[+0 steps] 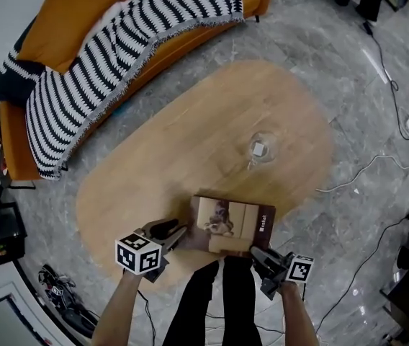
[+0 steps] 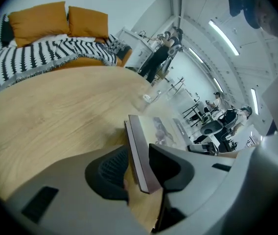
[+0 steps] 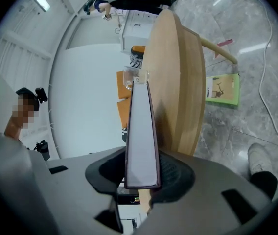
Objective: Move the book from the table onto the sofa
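1. You had the book gripped but not delivered. It sat at the near edge of the table, spanning the space between your two grippers. The sofa was well apart from both sets of jaws, beyond the table's far side.
2. By my reading, the two-sided grasp was done. What remained was lifting the book clear, carrying it across and setting it on the sofa, whose seat was largely under a striped blanket.
3. Your left gripper had its jaws closed on the book's near left corner, one pad over the cover and one beneath. The book ran ahead of those jaws toward a small glass object.
4. Your right gripper was clamped at a middling spread across the book's thickness, with the pale page edge projecting straight out from between the pads. That end looked slightly off the tabletop, but I could not tell about the far end.
5. Both forearms reached forward, one on either side of your legs. The left gripper angled down at the table, and the right lay nearly level, rolled so its jaws bit above and below the book.
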The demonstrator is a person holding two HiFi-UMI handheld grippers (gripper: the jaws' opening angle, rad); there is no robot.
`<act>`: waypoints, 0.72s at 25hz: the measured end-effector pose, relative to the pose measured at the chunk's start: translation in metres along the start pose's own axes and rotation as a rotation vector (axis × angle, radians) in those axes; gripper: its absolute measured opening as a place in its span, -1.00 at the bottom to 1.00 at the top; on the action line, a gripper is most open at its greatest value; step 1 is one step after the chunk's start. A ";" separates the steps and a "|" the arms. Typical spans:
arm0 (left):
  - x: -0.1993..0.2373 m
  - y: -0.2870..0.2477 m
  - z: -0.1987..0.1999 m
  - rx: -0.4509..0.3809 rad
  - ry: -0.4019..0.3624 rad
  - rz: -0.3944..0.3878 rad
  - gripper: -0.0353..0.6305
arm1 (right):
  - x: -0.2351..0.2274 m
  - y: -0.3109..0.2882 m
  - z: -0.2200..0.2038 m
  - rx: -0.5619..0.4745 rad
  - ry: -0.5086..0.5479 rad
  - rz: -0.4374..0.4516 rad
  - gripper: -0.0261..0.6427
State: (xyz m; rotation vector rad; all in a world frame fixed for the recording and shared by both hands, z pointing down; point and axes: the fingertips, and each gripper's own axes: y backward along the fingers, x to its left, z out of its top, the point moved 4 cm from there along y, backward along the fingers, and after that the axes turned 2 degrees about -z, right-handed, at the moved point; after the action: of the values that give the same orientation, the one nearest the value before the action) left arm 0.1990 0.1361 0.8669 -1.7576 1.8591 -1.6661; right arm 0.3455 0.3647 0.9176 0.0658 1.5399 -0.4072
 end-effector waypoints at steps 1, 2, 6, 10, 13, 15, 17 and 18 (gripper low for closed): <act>-0.005 0.007 0.003 -0.015 0.003 0.001 -0.47 | 0.004 0.002 0.001 0.001 0.003 -0.008 -0.46; -0.010 0.014 0.006 -0.029 0.005 0.001 -0.48 | 0.010 0.003 0.002 0.001 0.004 -0.013 -0.46; -0.032 0.043 0.019 -0.091 -0.001 0.022 -0.65 | 0.052 -0.006 0.013 -0.030 0.006 0.014 -0.46; -0.062 0.081 0.029 -0.158 0.014 0.051 -0.76 | 0.104 -0.012 0.012 -0.056 -0.016 0.039 -0.46; -0.089 0.111 0.037 -0.202 0.020 0.067 -0.81 | 0.147 -0.010 0.008 -0.066 -0.022 0.063 -0.46; -0.105 0.129 0.043 -0.234 0.025 0.074 -0.82 | 0.171 -0.007 0.004 -0.075 -0.027 0.075 -0.46; -0.117 0.146 0.048 -0.270 0.029 0.087 -0.84 | 0.192 -0.005 -0.001 -0.083 -0.027 0.085 -0.46; -0.121 0.155 0.050 -0.288 0.033 0.094 -0.84 | 0.200 -0.005 -0.004 -0.086 -0.028 0.085 -0.46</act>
State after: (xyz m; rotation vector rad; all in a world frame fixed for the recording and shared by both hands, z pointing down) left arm 0.1726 0.1564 0.6667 -1.7135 2.2551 -1.4633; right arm 0.3360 0.3186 0.7227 0.0584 1.5198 -0.2734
